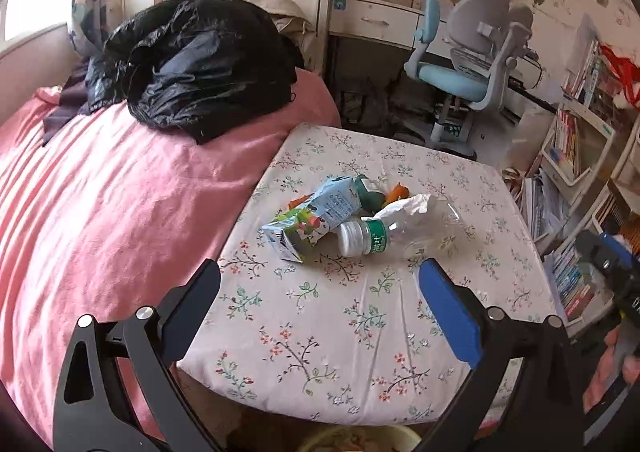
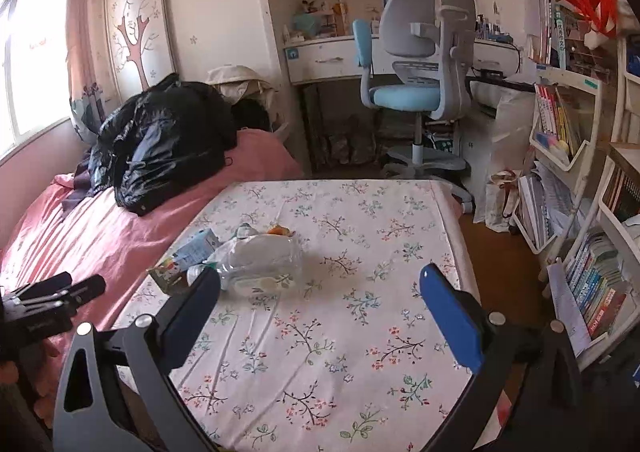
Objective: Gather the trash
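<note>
A small heap of trash lies on the floral-cloth table [image 1: 360, 324]. It holds a crushed clear plastic bottle [image 1: 400, 230] with a white cap and green label, a flattened blue drink carton [image 1: 312, 217], a white tissue [image 1: 408, 204] and orange and green scraps behind. My left gripper [image 1: 320, 276] hangs open above the table, short of the heap, nothing between its fingers. In the right wrist view the bottle [image 2: 260, 258] and carton [image 2: 188, 256] lie left of centre. My right gripper [image 2: 320, 284] is open and empty, the bottle just past its left finger.
A pink-covered bed [image 1: 100, 211] with a black jacket [image 1: 192, 59] adjoins the table's left side. A blue-and-grey desk chair [image 2: 412, 91] and desk stand behind. Bookshelves [image 2: 568, 155] line the right. A yellowish bin rim [image 1: 356, 440] shows under the table's near edge.
</note>
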`<state>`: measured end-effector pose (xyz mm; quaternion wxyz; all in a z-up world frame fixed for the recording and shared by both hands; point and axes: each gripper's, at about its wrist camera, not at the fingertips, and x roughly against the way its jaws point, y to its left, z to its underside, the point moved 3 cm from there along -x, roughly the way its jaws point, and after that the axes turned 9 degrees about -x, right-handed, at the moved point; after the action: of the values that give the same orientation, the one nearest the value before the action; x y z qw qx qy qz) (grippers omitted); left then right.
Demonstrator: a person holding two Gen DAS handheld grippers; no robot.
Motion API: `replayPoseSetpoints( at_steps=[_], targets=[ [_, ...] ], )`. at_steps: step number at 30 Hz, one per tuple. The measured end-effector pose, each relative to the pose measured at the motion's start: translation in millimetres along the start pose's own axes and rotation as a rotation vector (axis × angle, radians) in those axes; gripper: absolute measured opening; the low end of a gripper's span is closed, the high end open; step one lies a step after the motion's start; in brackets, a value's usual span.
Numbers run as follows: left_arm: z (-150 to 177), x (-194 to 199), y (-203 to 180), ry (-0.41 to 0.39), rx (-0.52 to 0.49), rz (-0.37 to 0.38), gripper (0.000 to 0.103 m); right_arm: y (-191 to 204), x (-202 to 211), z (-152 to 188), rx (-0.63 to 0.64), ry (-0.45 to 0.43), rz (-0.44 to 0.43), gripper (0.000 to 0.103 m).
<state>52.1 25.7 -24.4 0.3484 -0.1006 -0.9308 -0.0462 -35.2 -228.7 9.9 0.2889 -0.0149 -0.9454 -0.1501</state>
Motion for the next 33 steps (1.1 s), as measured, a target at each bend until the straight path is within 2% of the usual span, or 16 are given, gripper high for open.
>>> replayPoseSetpoints(
  at_steps=[12, 33],
  targets=[
    [-3.4, -9.7, -4.3, 0.030, -0.035, -0.015, 0.096, 4.7, -16.4, 1.4, 0.024, 0.044, 0.004, 0.096],
    [3.5, -16.1, -7.1, 0.057, -0.051, -0.031, 0.096, -0.2, -12.2, 0.0, 0.005, 0.031, 0.005, 0.096]
  ],
)
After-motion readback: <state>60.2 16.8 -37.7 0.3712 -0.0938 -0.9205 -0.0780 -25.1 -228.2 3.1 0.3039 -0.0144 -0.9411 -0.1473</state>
